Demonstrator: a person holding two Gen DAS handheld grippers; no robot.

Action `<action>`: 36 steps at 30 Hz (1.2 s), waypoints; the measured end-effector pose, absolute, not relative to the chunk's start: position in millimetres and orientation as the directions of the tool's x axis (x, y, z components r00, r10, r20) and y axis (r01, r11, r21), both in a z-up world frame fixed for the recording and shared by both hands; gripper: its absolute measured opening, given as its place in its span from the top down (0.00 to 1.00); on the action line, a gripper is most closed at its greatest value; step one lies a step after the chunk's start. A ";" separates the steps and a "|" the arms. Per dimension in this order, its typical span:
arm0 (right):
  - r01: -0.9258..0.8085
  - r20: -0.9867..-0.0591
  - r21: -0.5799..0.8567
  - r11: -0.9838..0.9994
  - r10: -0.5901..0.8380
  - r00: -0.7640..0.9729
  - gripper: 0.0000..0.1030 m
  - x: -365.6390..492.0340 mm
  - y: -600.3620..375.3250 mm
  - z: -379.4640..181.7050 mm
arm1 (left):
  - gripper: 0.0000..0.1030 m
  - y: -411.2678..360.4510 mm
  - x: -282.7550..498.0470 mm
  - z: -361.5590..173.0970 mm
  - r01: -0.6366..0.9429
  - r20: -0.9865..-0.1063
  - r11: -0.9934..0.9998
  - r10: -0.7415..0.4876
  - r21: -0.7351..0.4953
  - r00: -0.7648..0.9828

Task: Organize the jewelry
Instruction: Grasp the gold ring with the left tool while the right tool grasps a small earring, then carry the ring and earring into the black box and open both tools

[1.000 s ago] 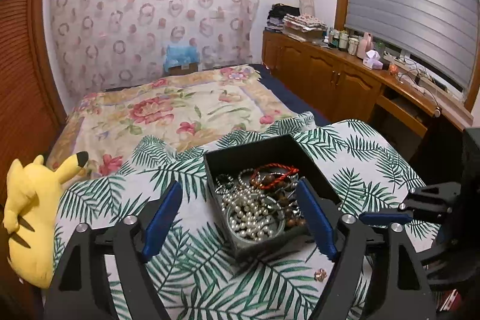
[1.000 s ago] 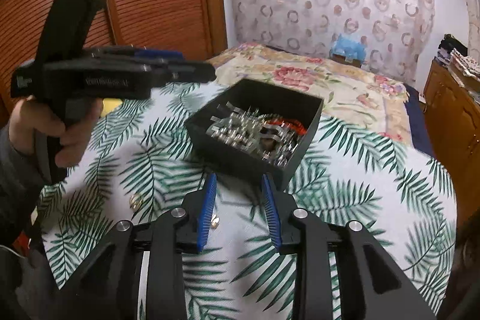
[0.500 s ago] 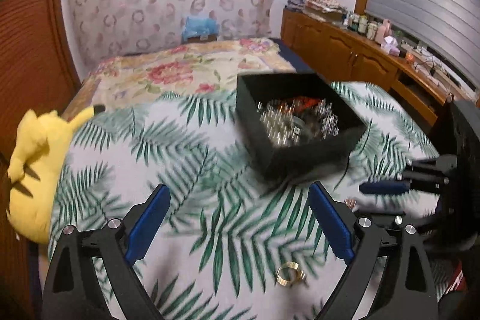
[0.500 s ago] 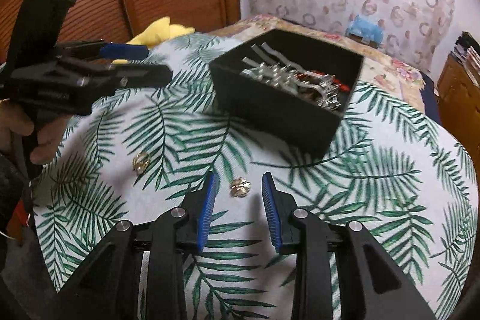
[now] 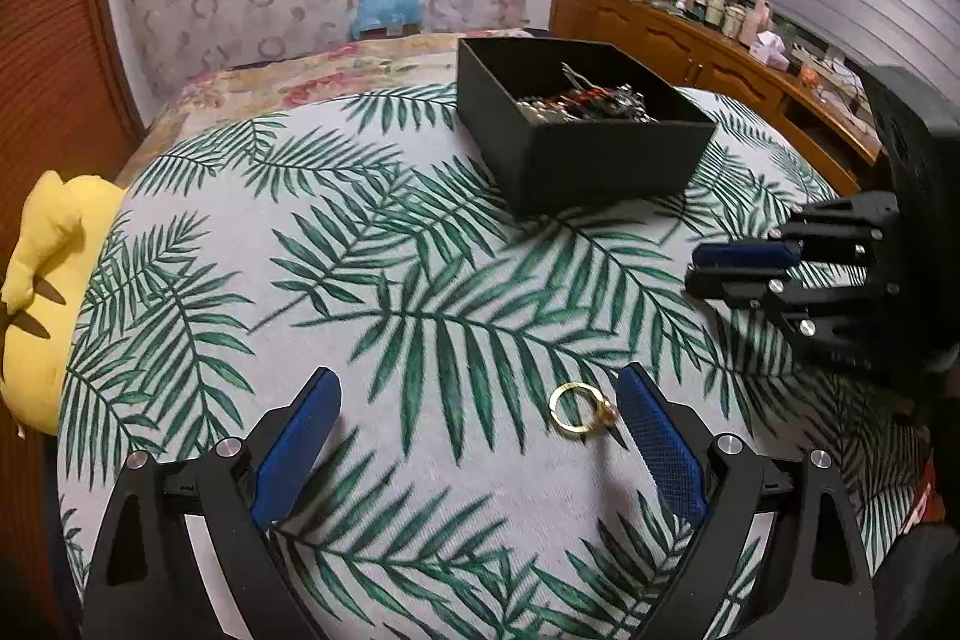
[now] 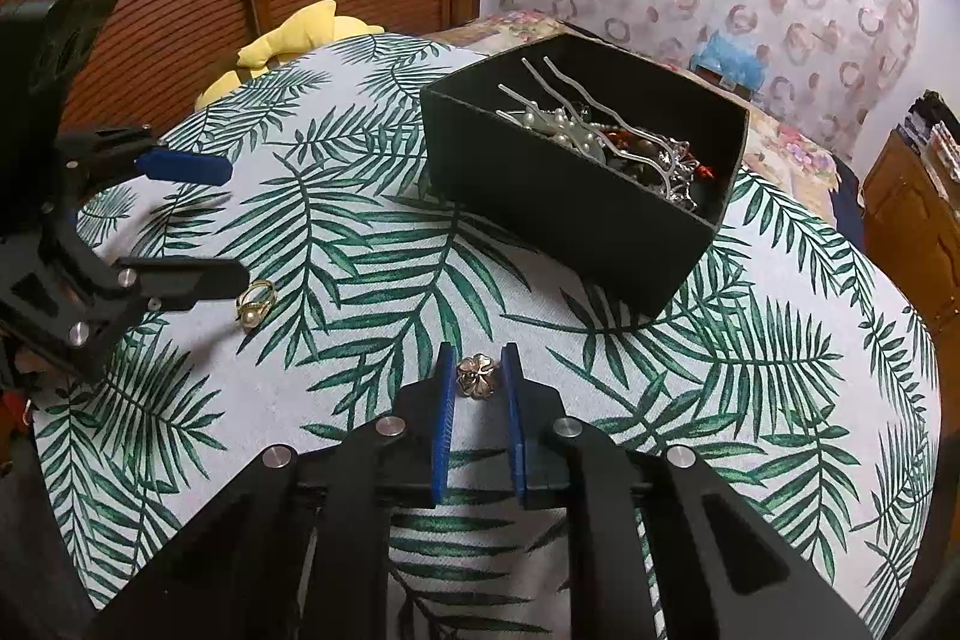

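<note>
Two small pieces of jewellery lie loose on the round table under its white cloth printed with green palm fronds. Nearer the left gripper is a thin gold ring with a small pale bead; it rests flat on the cloth between the wide-spread blue pads, close beside the right-hand pad but not pressed by either. That gripper is released and grips nothing. In the right wrist view the same ring sits just off the tip of the lower black finger.

Between the blue pads of the right gripper sits a small bronze-coloured flower-shaped earring on the cloth. Its jaws are closing around the flower; a sliver of gap shows on each side, so the pads do not yet pinch it.

Farther back on the table stands an open black square box holding a heap of pearl beads, silver wavy hairpins and a red bracelet, well apart from both loose pieces. A yellow plush toy lies beyond the table's far-left edge.
</note>
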State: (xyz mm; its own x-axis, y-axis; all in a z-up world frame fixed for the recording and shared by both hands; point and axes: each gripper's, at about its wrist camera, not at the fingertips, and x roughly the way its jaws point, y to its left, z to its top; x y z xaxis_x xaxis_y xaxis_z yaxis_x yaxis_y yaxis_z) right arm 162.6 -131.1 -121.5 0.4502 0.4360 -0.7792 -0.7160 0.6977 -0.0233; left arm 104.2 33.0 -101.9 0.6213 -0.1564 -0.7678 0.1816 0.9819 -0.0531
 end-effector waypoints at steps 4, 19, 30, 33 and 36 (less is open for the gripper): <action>-0.711 -0.771 -0.011 0.704 0.447 0.454 0.84 156.8 -136.7 -119.1 | 0.15 25.5 99.3 -101.8 0.203 -0.764 0.978 -0.167 -0.048 0.623; -0.698 -0.755 0.005 0.716 0.461 0.467 0.84 148.3 -149.1 -112.0 | 0.76 4.5 96.4 -109.5 0.262 -0.765 0.965 -0.164 0.007 0.622; -0.701 -0.740 0.008 0.714 0.475 0.476 0.84 153.8 -149.6 -103.3 | 0.76 13.7 102.6 -101.6 0.242 -0.754 0.970 -0.185 -0.035 0.630; -0.703 -0.728 0.002 0.712 0.483 0.487 0.84 159.0 -149.7 -93.8 | 0.76 15.7 108.5 -93.0 0.237 -0.742 0.970 -0.192 -0.046 0.642; -0.703 -0.704 -0.007 0.711 0.496 0.508 0.84 168.4 -150.4 -79.3 | 0.76 17.6 116.2 -82.9 0.235 -0.726 0.971 -0.194 -0.046 0.660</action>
State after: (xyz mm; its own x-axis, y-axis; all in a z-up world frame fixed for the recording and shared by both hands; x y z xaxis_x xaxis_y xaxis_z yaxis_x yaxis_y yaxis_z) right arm 168.4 -150.4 -79.3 0.5083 0.4962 -0.7039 -0.7032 0.7109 -0.0067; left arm 116.2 17.6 -83.0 0.6600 -0.1941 -0.7257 0.2353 0.9709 -0.0457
